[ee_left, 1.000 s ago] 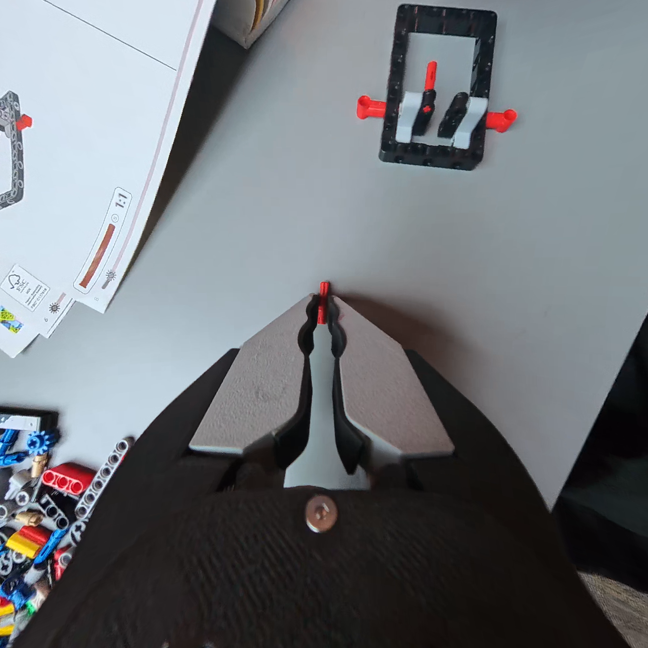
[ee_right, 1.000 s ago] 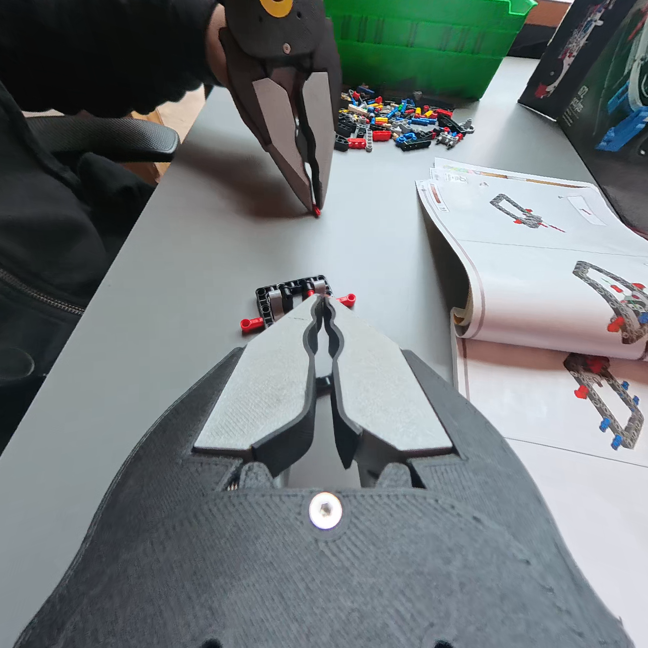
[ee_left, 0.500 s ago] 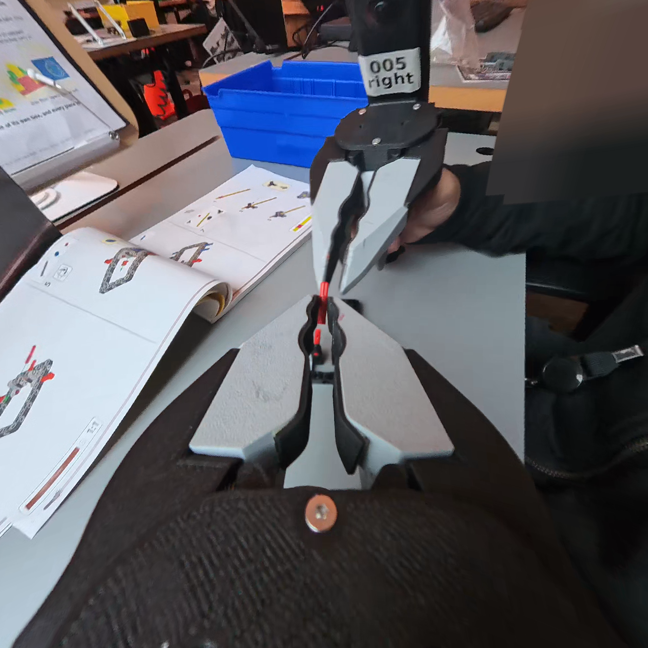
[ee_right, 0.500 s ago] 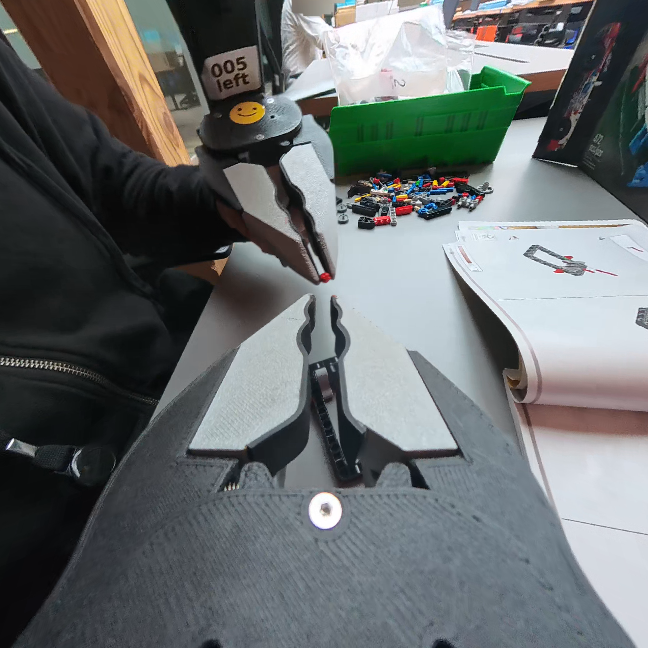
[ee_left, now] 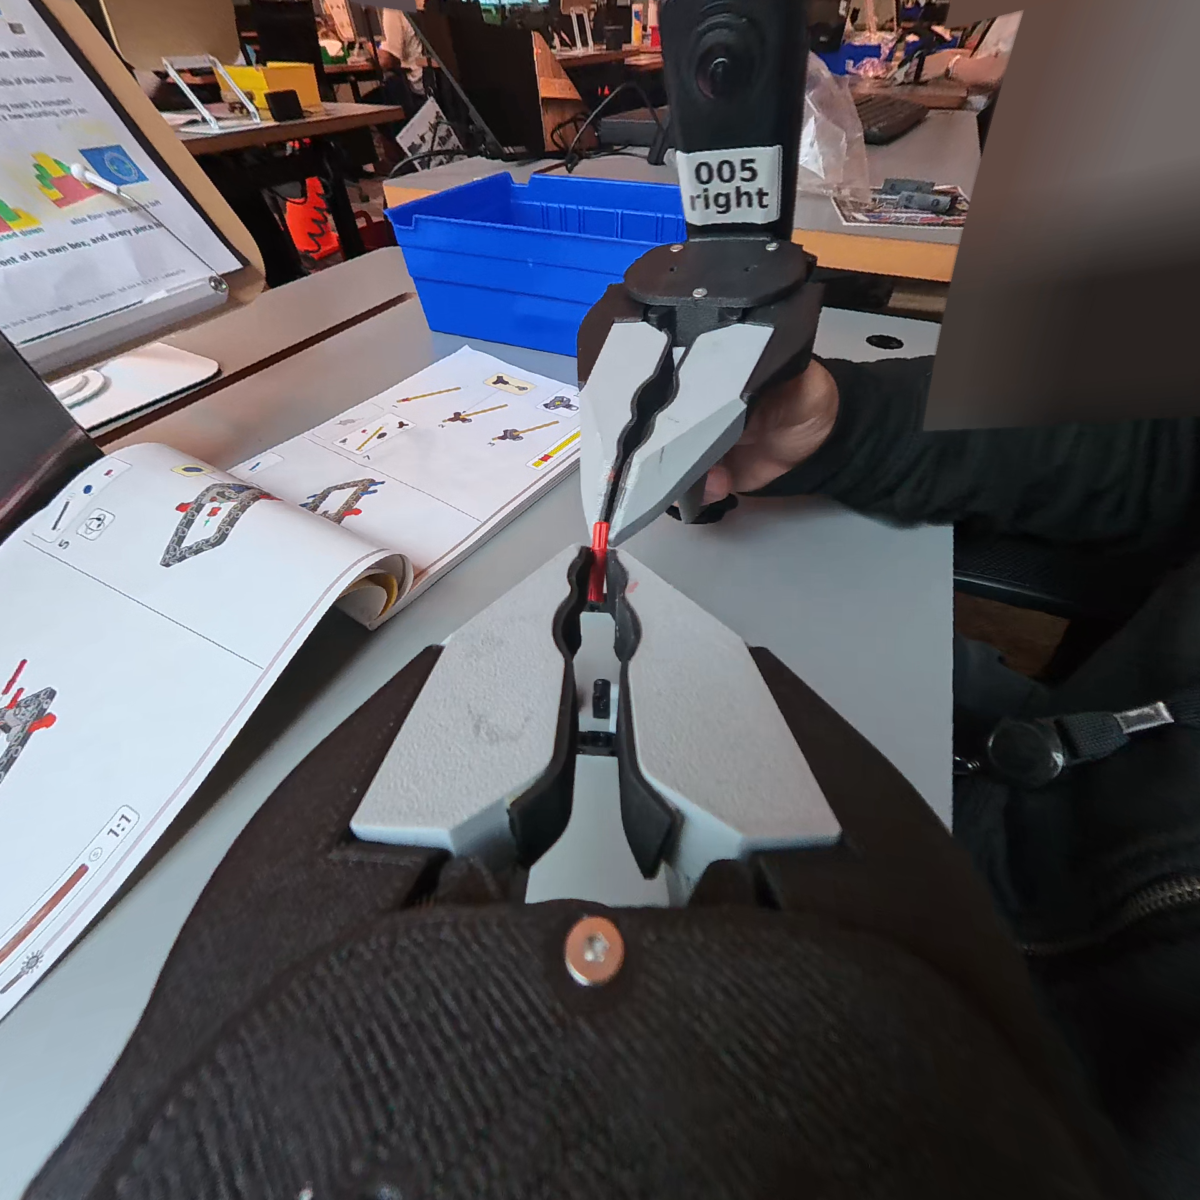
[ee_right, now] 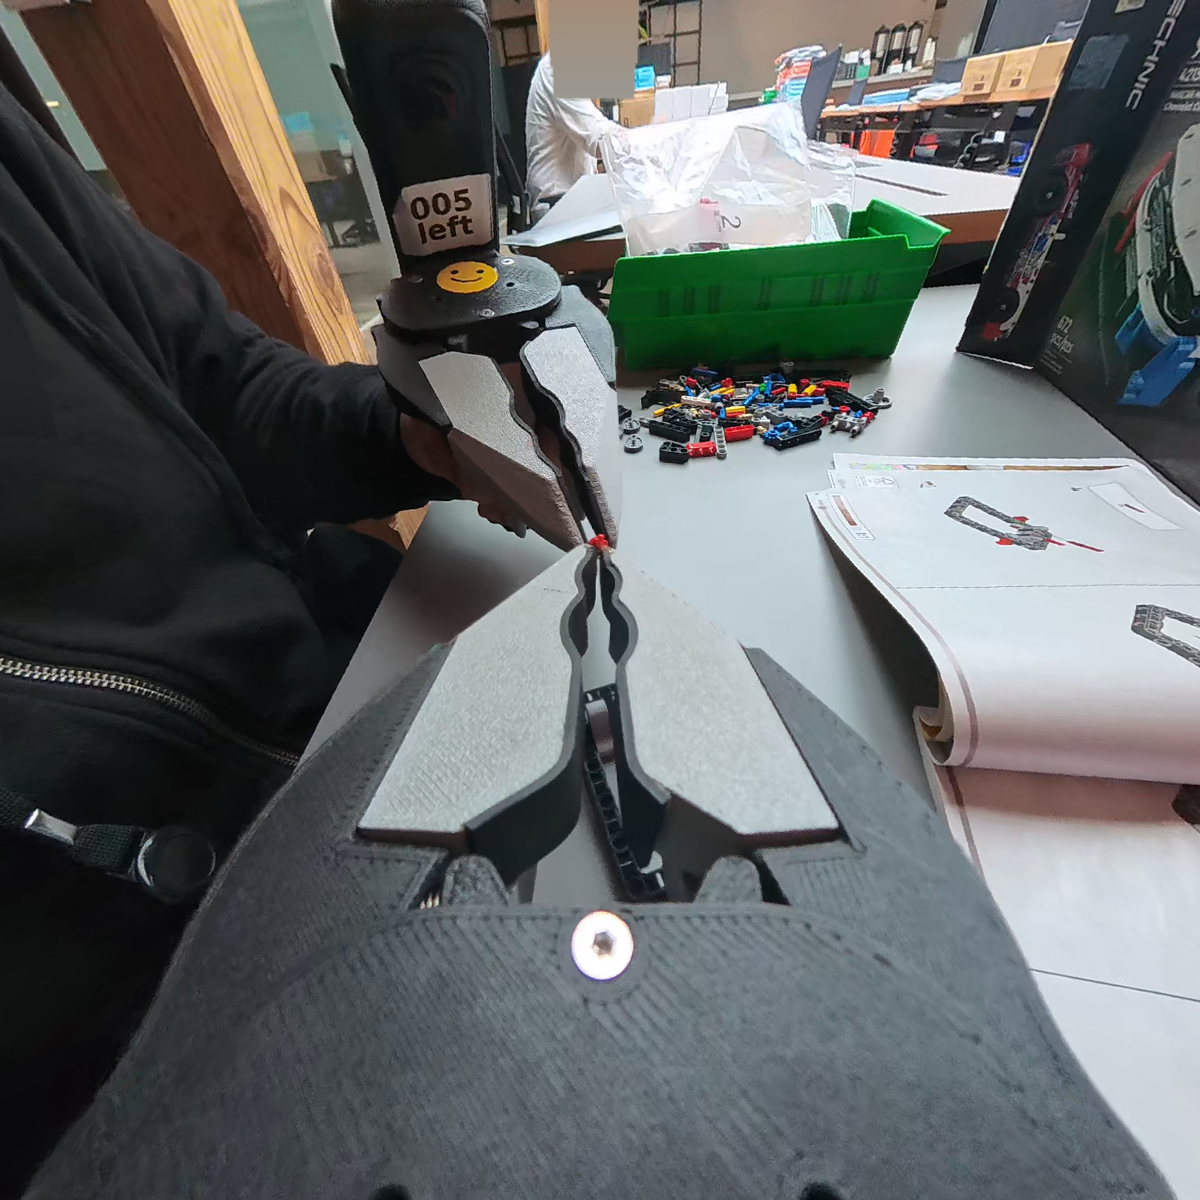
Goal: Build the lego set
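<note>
Left wrist view: your left gripper has its jaws pinched tight on a small red axle pin, whose far end sticks out past the tips. The right gripper faces you, tips almost touching that pin; whether they touch it I cannot tell. The step in hand looks like passing or seating the pin between the two tools. To the left lies the open instruction booklet; beyond it a blue bin sits at the far edge of the grey surface, with cluttered workbenches behind.

Right wrist view: your right gripper has its jaws nearly closed, and the black frame assembly is lodged edge-on between the fingers near their base, so it is holding that. The left gripper brings the pin's red tip right to your fingertips. Next, you probably need to line the pin up with a hole in the frame and push gently along its axis. Far right on the surface: a loose pile of parts, a green bin, the set's box.
</note>
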{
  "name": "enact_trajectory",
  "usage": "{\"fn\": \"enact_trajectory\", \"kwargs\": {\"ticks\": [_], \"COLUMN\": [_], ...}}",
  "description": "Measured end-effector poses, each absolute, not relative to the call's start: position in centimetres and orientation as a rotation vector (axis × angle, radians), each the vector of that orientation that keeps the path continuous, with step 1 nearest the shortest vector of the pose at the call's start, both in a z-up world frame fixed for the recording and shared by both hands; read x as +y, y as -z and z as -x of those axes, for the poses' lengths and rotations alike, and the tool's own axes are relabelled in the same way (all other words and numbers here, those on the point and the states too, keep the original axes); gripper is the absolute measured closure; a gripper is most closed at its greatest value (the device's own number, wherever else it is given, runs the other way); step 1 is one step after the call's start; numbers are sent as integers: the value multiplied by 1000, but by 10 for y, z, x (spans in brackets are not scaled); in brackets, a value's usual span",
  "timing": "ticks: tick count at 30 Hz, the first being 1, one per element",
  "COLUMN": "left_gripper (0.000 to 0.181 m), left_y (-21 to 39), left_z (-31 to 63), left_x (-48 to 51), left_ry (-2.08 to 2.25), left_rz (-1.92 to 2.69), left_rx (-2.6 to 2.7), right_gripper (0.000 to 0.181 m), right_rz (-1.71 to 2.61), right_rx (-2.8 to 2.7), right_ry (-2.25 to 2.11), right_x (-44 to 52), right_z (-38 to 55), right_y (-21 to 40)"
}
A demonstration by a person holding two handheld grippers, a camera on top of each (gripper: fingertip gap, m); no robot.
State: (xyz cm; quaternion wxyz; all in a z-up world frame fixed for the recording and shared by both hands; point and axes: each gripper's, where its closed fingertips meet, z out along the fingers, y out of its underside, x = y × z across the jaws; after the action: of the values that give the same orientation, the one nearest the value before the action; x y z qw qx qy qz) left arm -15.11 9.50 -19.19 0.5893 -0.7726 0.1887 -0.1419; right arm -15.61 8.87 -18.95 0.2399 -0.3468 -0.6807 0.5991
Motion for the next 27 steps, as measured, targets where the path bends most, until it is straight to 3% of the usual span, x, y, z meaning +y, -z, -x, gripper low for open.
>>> {"fn": "enact_trajectory", "kwargs": {"ticks": [17, 23, 25, 27], "left_gripper": [179, 179, 179, 179], "left_y": [191, 180, 179, 177], "left_z": [156, 156, 153, 151], "left_x": [96, 97, 98, 98], "left_ry": [764, 836, 840, 842], "left_rz": [1717, 1634, 1628, 1614], "left_rx": [185, 137, 137, 132], "right_gripper": [181, 162, 162, 174], "right_rz": [1027, 1022, 1012, 1015], "right_rx": [-1808, -1845, -1862, -1883], "right_ry": [-1701, -1746, -1728, -1677], "right_x": [91, 89, 85, 83], "right_z": [164, 160, 161, 163], "right_y": [188, 190, 192, 197]}}
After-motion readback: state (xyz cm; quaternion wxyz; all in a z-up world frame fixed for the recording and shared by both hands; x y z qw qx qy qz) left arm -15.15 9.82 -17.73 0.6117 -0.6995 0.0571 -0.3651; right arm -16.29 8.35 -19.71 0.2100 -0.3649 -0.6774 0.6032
